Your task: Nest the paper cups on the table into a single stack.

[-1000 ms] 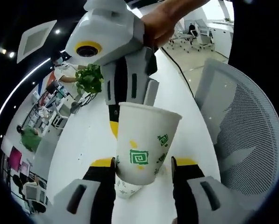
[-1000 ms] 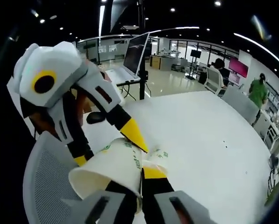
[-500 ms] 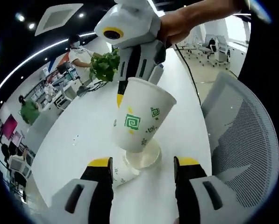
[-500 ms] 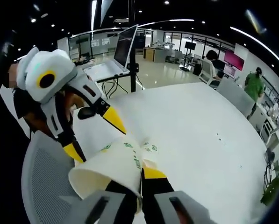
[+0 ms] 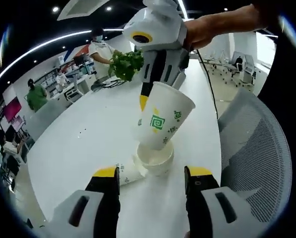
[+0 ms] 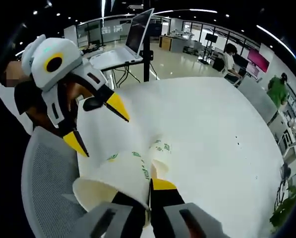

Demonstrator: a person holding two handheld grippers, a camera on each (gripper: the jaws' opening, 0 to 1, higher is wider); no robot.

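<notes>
In the left gripper view, our left gripper (image 5: 152,178) sits at 6 o'clock with its jaws spread apart and nothing between them. Just beyond the yellow tips, at centre, a second paper cup (image 5: 155,159) stands on the white table (image 5: 78,144), and a third cup (image 5: 128,173) lies on its side at about 7 o'clock from it, touching or nearly so. The held paper cup (image 5: 163,121) hangs tilted above the standing one, its base low over that rim; we cannot tell if it has entered. The right gripper (image 5: 155,84) comes in from 12 o'clock, pinching that cup's rim. A mesh chair (image 5: 257,148) is at 3 o'clock, a leafy plant (image 5: 128,64) at 11.

In the right gripper view, our right gripper (image 6: 148,186) at 6 o'clock is clamped on the wall of the held paper cup (image 6: 115,181), its mouth facing 8 o'clock. The second cup (image 6: 160,151) peeks out just behind. The left gripper (image 6: 95,121) hangs at 10 o'clock, jaws apart.
</notes>
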